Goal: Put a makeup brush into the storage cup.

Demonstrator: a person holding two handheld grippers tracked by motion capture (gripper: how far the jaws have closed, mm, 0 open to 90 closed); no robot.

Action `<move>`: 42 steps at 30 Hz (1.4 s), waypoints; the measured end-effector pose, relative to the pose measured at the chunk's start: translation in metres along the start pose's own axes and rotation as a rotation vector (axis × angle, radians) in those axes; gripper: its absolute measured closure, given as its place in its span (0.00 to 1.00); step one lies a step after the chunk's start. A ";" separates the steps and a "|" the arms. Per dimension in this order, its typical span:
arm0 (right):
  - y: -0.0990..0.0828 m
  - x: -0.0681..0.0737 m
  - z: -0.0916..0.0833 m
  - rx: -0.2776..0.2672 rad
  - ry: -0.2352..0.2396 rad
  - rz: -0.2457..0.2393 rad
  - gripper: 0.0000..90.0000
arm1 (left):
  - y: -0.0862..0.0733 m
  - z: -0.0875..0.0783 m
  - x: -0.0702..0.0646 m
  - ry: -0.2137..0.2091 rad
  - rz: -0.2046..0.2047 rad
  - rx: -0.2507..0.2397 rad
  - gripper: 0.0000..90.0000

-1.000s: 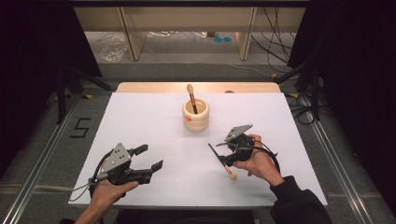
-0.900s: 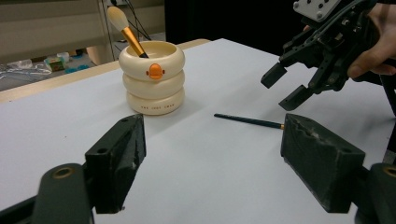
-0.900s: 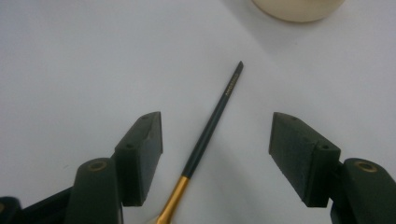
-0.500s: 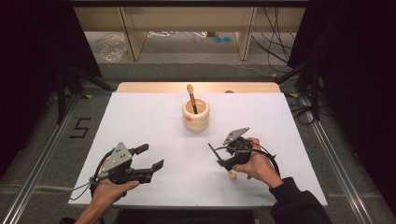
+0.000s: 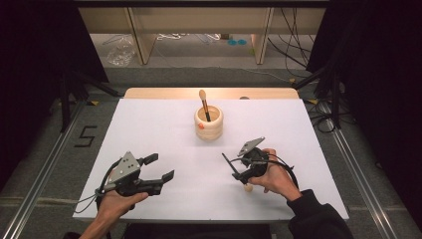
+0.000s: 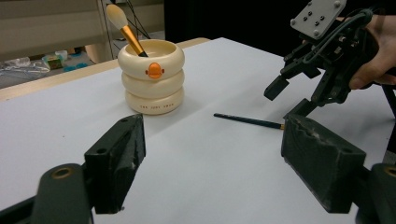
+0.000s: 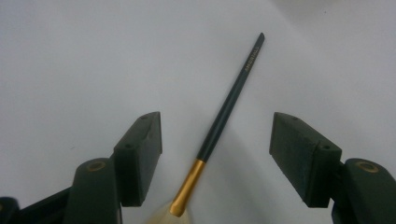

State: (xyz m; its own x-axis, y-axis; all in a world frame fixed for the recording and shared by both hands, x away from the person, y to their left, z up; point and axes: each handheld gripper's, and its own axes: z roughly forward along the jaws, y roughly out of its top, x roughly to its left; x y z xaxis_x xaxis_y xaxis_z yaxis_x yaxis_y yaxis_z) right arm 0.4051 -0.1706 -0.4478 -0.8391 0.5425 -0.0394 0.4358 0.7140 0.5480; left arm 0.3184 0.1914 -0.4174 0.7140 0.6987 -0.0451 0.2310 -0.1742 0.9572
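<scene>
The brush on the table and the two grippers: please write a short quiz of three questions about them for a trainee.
1. True or false: the right gripper has its jaws closed on the black-handled brush.
2. What stands inside the cream holder?
A. a pair of scissors
B. a brush with a gold ferrule
C. nothing
3. Is anything between the jaws of the left gripper?

Key
1. False. The jaws stand open on either side of the brush, which lies on the white table.
2. B, the second brush.
3. No; its jaws are open and hold nothing.
</scene>
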 end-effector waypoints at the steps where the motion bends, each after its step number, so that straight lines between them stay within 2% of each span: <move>1: 0.000 0.000 0.000 0.005 0.004 0.002 0.40 | 0.000 0.000 -0.001 0.000 -0.009 0.000 0.24; 2: 0.000 0.000 0.000 0.011 0.009 0.000 0.40 | -0.001 0.000 -0.001 0.005 -0.023 0.002 0.24; 3: 0.000 0.000 0.001 0.010 0.007 0.002 0.40 | 0.000 0.000 -0.001 0.003 -0.012 0.001 0.24; 26: 0.004 -0.001 0.004 0.048 0.029 0.009 0.43 | -0.001 0.000 -0.001 0.002 -0.014 0.002 0.24; 28: 0.005 -0.002 0.006 0.049 0.028 -0.002 0.45 | -0.001 0.000 -0.001 0.004 -0.012 0.004 0.24; 33: 0.006 -0.003 0.009 0.080 0.039 0.003 0.50 | -0.001 0.001 -0.001 0.004 -0.010 0.008 0.24; 34: 0.006 -0.003 0.010 0.082 0.047 0.001 0.51 | -0.001 0.001 0.000 0.002 0.002 0.006 0.24; 35: 0.006 -0.003 0.010 0.092 0.046 0.000 0.52 | -0.001 0.001 -0.002 0.004 -0.016 0.006 0.24; 37: 0.007 -0.004 0.011 0.098 0.050 0.002 0.52 | 0.000 0.001 -0.001 0.002 -0.003 0.003 0.24; 41: 0.008 -0.005 0.013 0.118 0.056 0.006 0.54 | -0.001 0.001 -0.002 0.005 -0.014 0.006 0.24; 42: 0.008 -0.006 0.014 0.120 0.049 -0.001 0.55 | 0.000 0.001 0.000 0.003 0.005 0.005 0.24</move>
State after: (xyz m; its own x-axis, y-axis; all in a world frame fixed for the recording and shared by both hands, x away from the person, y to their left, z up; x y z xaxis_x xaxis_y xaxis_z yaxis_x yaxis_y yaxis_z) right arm 0.4180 -0.1621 -0.4547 -0.8531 0.5217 0.0024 0.4683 0.7638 0.4443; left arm 0.3185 0.1908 -0.4180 0.7134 0.6997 -0.0400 0.2309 -0.1808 0.9560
